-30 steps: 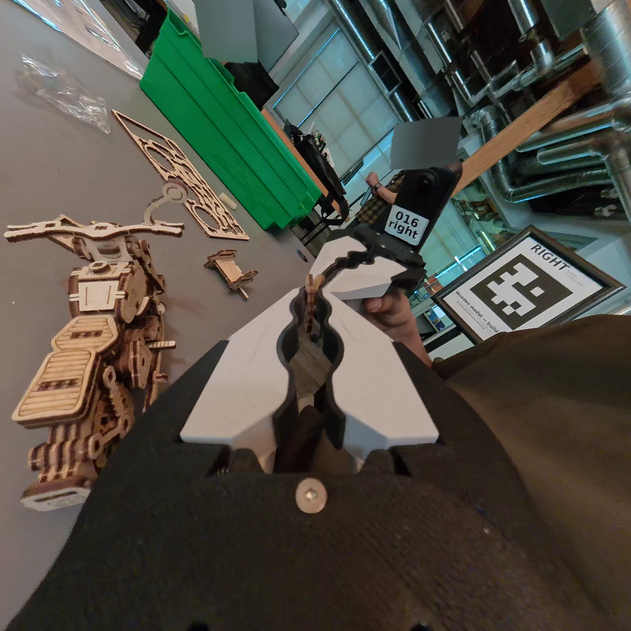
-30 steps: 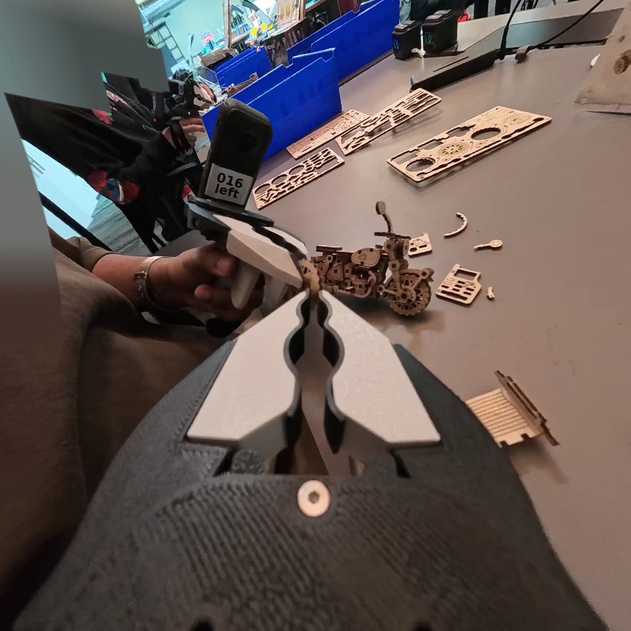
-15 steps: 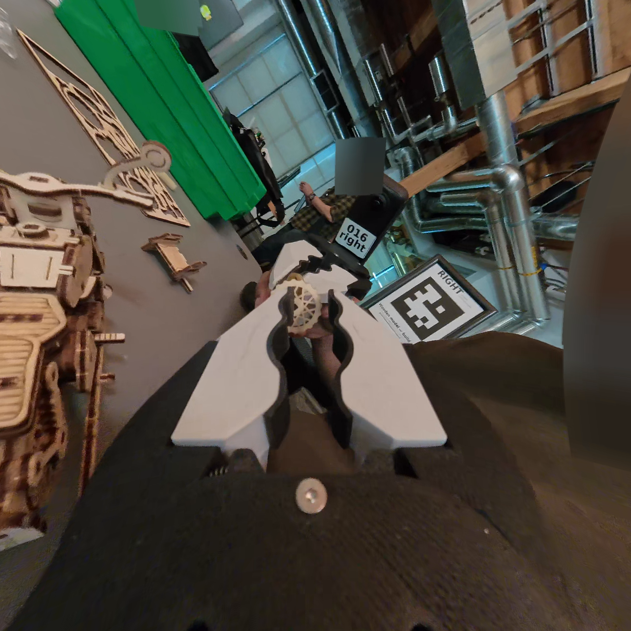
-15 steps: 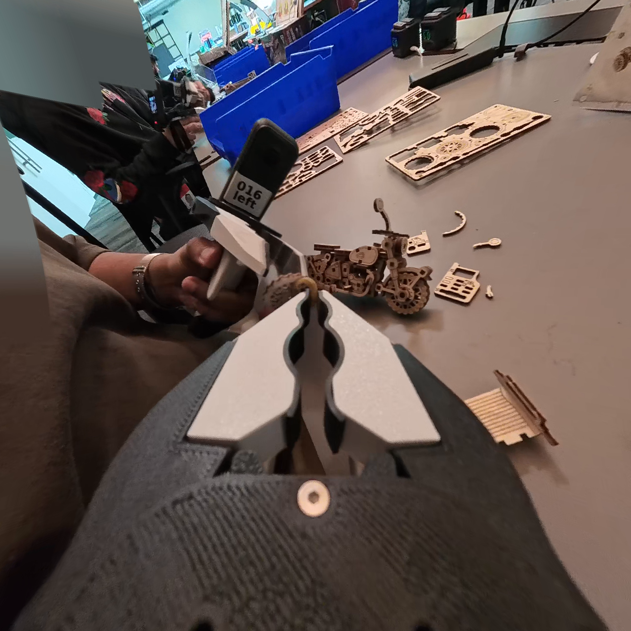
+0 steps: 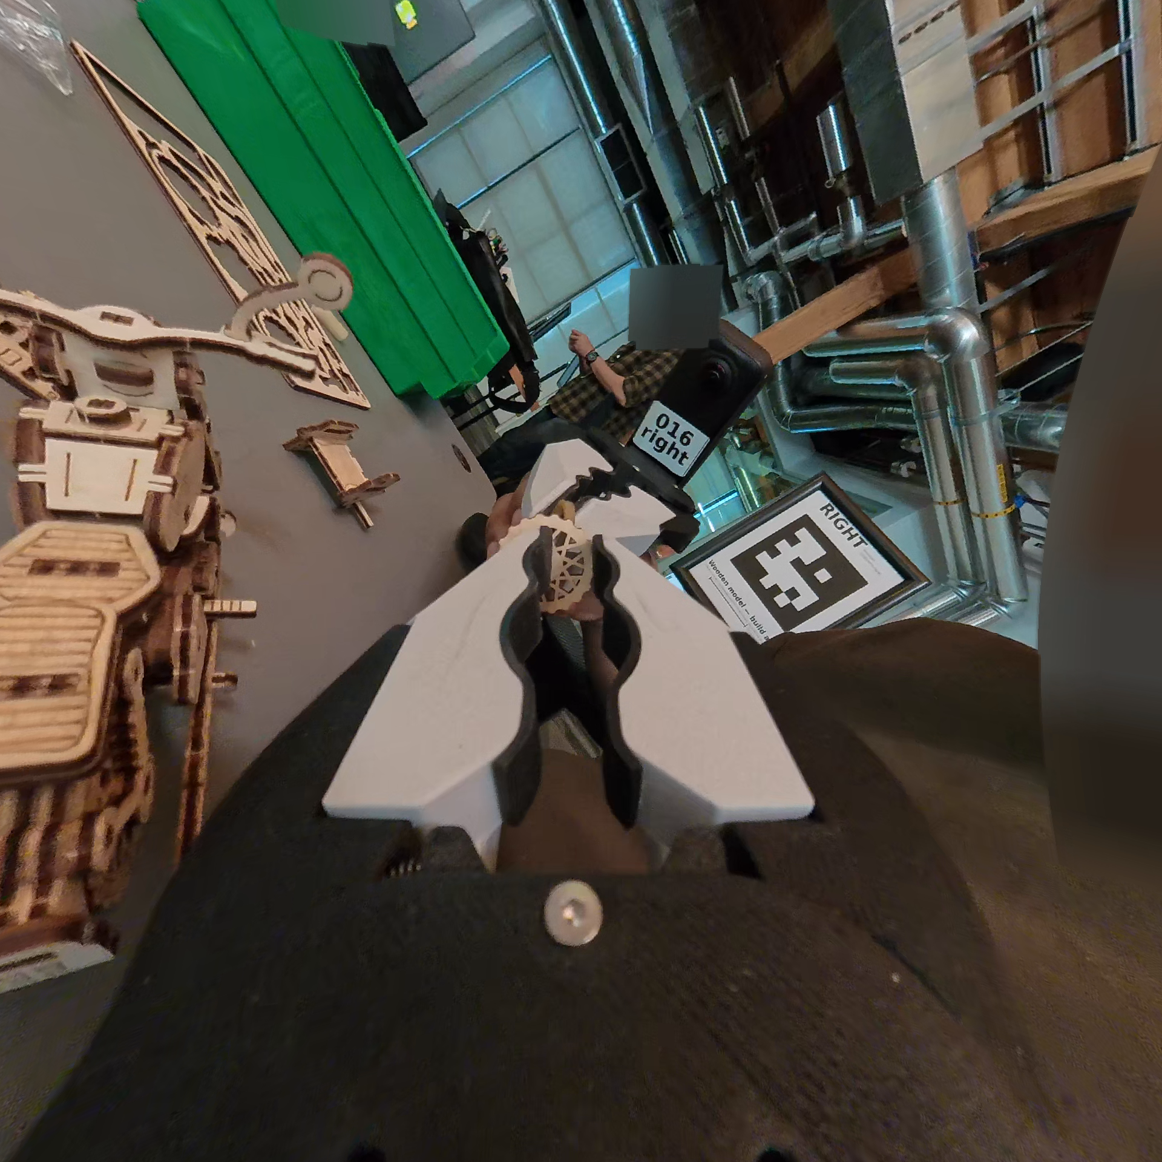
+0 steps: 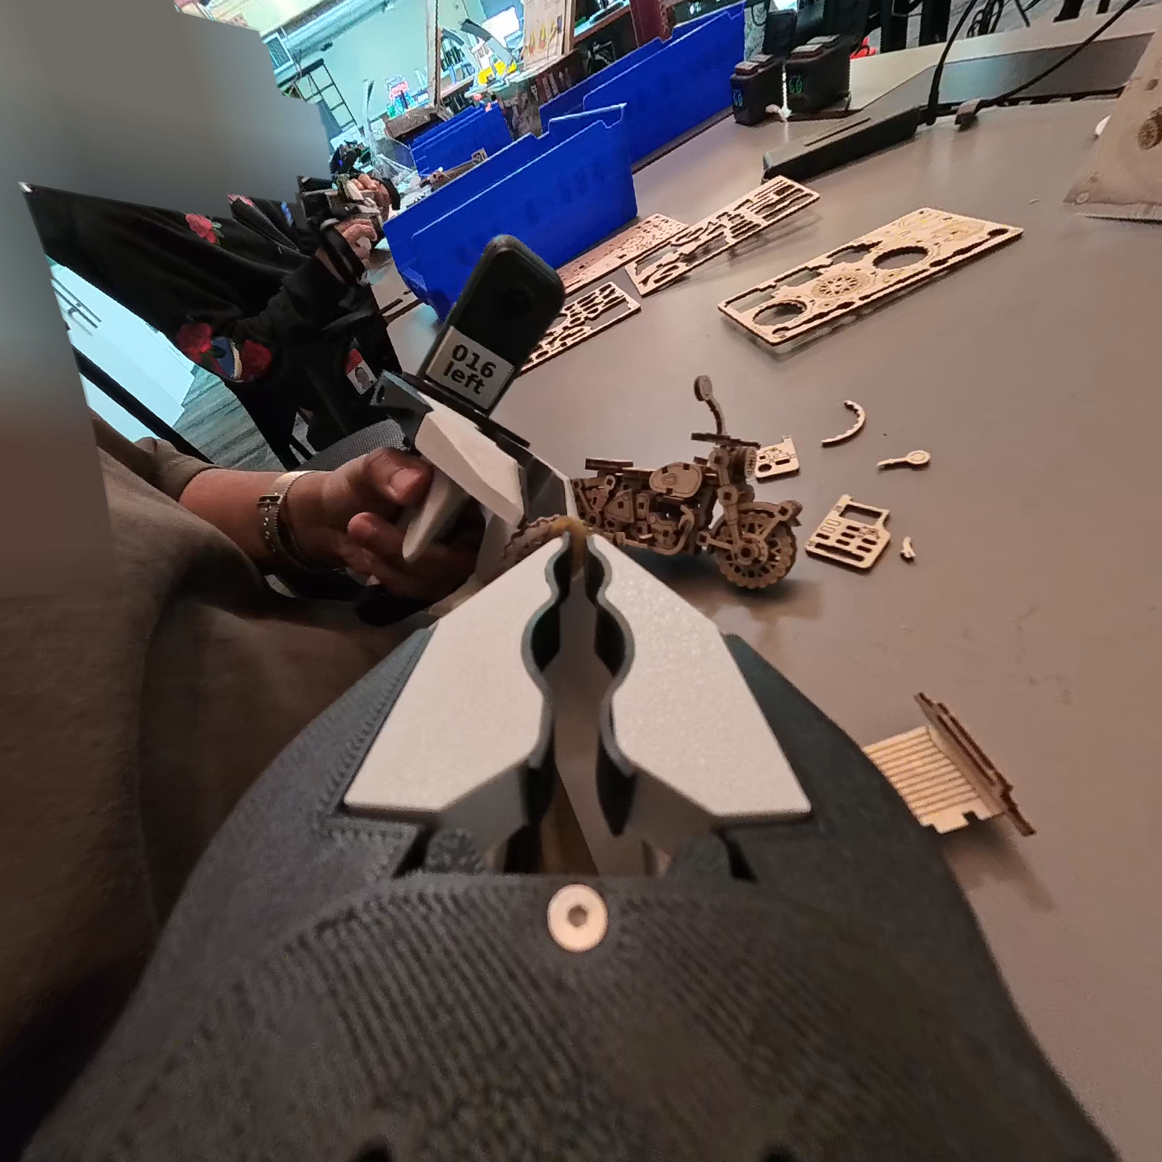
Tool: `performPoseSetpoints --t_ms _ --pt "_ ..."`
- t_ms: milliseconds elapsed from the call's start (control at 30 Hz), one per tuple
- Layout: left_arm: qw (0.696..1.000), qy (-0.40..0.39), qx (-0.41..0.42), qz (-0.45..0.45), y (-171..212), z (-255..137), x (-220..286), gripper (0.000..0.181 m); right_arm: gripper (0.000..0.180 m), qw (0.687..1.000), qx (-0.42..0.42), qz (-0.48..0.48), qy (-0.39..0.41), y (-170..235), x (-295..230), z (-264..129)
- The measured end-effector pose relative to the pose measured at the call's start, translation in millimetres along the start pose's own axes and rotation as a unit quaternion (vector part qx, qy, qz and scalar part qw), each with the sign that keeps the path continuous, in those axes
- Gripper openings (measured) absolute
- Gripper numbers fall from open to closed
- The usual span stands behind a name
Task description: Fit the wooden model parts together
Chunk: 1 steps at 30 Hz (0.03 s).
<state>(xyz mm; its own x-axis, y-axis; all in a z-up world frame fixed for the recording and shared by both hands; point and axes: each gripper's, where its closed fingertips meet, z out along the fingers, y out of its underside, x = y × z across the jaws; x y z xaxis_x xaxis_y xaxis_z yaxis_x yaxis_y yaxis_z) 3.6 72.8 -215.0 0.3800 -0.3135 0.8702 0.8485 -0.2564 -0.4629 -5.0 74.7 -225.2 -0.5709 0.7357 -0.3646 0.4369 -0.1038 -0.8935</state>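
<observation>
both grippers meet at a wooden wheel held off the table edge

left gripper point(image 5: 566, 566) fingers clamp the spoked wooden wheel point(image 5: 564, 578) at their tips; right gripper point(image 6: 575, 544) fingers closed on a small tan piece point(image 6: 571, 527) touching that wheel. wooden motorcycle point(image 6: 685, 503) stands on the grey table point(image 6: 943, 566), loose parts beside it. white printed tags sit on both camera mounts, plus a framed code sign point(image 5: 798, 566).
</observation>
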Motion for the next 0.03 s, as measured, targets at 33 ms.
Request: performPoseSetpoints --t_ms 33 --pt "1.0 0.0 0.0 -0.001 0.1 0.1 -0.2 0.01 0.002 1.0 0.001 0.001 0.001 -0.2 0.2 0.2"
